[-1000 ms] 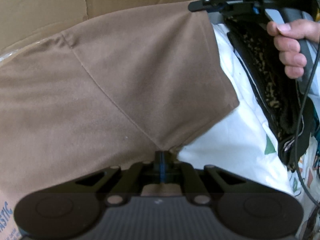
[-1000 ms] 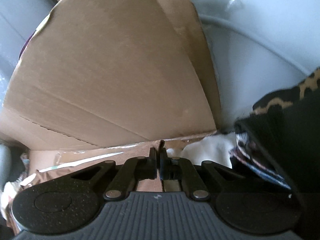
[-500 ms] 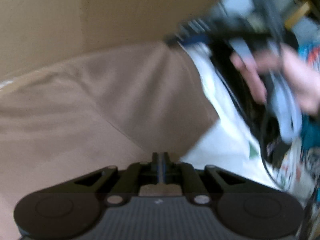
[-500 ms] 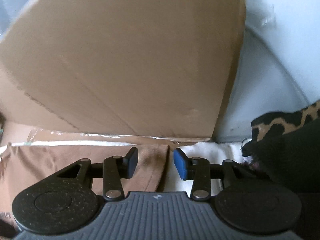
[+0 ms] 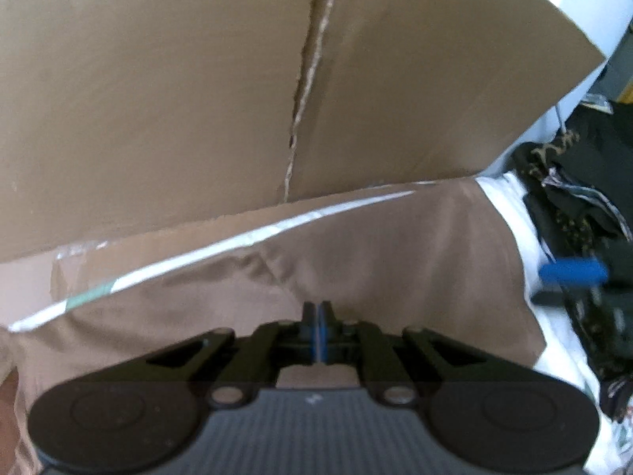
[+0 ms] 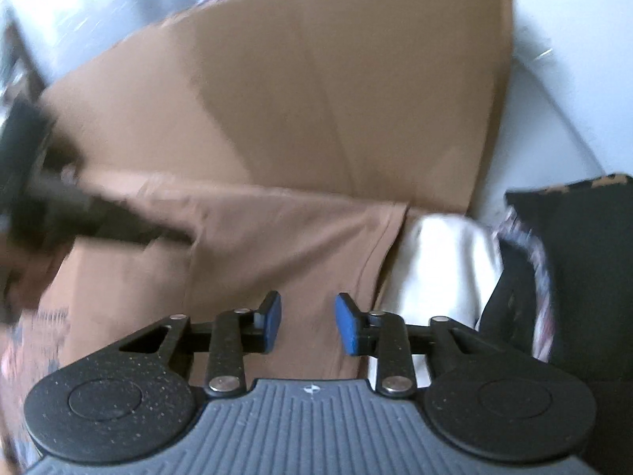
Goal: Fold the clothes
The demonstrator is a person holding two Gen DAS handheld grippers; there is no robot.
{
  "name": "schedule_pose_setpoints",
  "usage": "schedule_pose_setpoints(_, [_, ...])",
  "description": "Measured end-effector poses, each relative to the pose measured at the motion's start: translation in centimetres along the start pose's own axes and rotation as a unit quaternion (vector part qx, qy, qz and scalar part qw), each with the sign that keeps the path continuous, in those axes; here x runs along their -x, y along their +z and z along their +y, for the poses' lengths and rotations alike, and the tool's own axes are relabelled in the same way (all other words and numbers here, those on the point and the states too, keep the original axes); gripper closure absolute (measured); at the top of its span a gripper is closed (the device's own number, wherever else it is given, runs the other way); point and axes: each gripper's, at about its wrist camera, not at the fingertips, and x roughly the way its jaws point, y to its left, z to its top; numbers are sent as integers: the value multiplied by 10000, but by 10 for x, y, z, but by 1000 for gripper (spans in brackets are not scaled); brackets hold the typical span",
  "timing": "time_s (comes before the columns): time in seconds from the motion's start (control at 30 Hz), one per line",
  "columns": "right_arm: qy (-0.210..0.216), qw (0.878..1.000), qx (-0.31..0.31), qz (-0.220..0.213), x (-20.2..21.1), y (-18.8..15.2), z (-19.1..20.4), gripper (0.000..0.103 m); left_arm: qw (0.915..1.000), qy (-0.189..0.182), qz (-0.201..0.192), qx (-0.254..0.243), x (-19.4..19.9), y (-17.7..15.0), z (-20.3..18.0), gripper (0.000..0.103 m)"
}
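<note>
Cardboard is stood behind; a brown garment is spread flat before it, a white cloth beside. Left gripper is pressed together, pinching the garment's near edge. Right gripper is held spread above the garment. A fold is judged under way; a second grip seems needed.

Each gripper has a grey ribbed body flanked by two round black discs; black linkage arms, pinned with silver screws, reach forward to the fingers; the left gripper shows thin blue pad edges on black fingers; the right gripper carries bright blue pads, and its black discs are speckled with pale flecks; a small white mark sits on each ribbed body.
</note>
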Motion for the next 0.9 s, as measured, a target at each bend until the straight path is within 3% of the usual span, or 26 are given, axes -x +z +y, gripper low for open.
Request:
schedule_pose_setpoints(0.07, [50, 9999, 81, 69, -10, -5, 17, 66, 10000, 78, -5, -39, -3, 2, -1, 101])
schedule_pose_setpoints(0.23, [46, 9987, 205, 465, -19, -33, 14, 67, 9988, 382, -23, -301, -9, 9, -2, 102])
schedule_pose_setpoints(0.27, [-9, 9982, 194, 561, -22, -36, 10, 71, 9984, 437, -9, -347, -11, 11, -2, 103])
schedule_pose_setpoints(0.37, [0, 9987, 34, 516, -18, -42, 0, 80, 9975, 555, 73, -421, -17, 16, 0, 103])
schedule_pose_setpoints(0.5, [-3, 9986, -226, 471, -11, -44, -12, 81, 9960, 711, 182, -518, -25, 23, 2, 102])
schedule_pose_setpoints(0.67, [-119, 9982, -3, 590, -10, -44, -4, 81, 9956, 768, 176, -514, -28, 32, -4, 101])
schedule_pose_setpoints(0.77, [-133, 9972, 91, 730, -6, -35, 1, 76, 9970, 680, 89, -348, -21, 35, -3, 97])
schedule_pose_setpoints(0.87, [-86, 9967, 148, 797, 3, -27, 5, 61, 9980, 591, 173, -156, -7, 36, 1, 93])
schedule_pose_setpoints(0.9, [-47, 9968, 152, 782, 6, -24, 5, 61, 9979, 597, 191, -135, -1, 35, 2, 92])
